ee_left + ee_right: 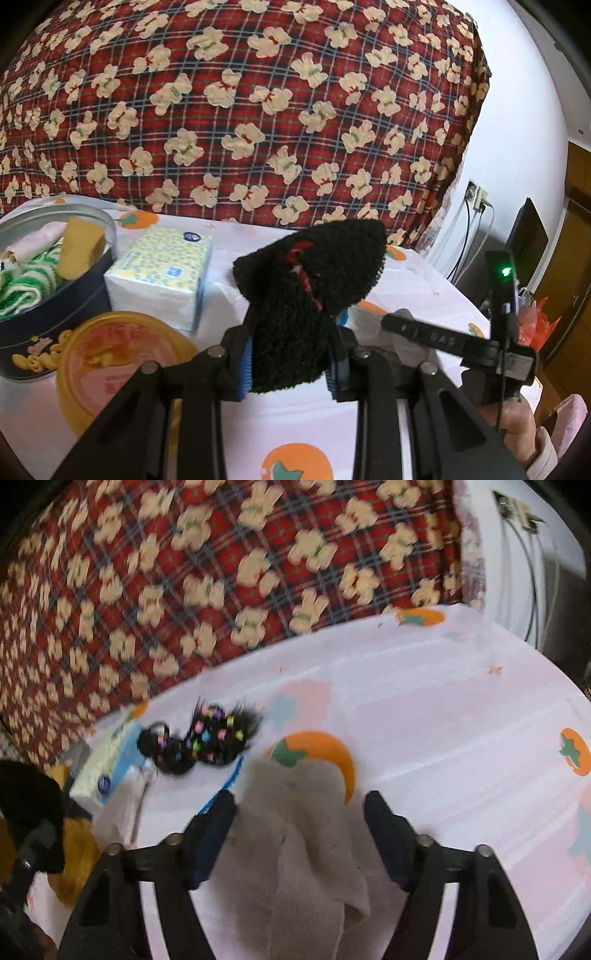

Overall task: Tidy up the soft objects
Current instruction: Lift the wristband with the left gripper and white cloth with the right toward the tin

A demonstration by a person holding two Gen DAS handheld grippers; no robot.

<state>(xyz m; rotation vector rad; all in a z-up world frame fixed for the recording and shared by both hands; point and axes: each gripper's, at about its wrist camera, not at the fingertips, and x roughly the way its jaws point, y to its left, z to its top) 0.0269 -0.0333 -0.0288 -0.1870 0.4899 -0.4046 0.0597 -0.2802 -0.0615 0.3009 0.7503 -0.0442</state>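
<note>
In the left wrist view my left gripper (pixel 295 332) is shut on a black fuzzy cloth (pixel 314 266) with a red mark, held up above the table. To its left stands a round dark tin (pixel 55 317) holding a yellow sponge (pixel 79 247), a pink cloth and a green-and-white knit. In the right wrist view my right gripper (pixel 299 808) stands open over a grey cloth (pixel 295 834) lying flat between its fingers; the right finger is clear of it. A black furry piece with coloured beads (pixel 207 738) lies beyond it.
A tissue pack (pixel 162 273) sits beside the tin, with a round yellow lidded tub (pixel 118 362) in front. The table has a white cover with an orange fruit print (pixel 443 709). A red plaid bear blanket (pixel 258 110) rises behind. Wall sockets and cables (pixel 476 206) are at right.
</note>
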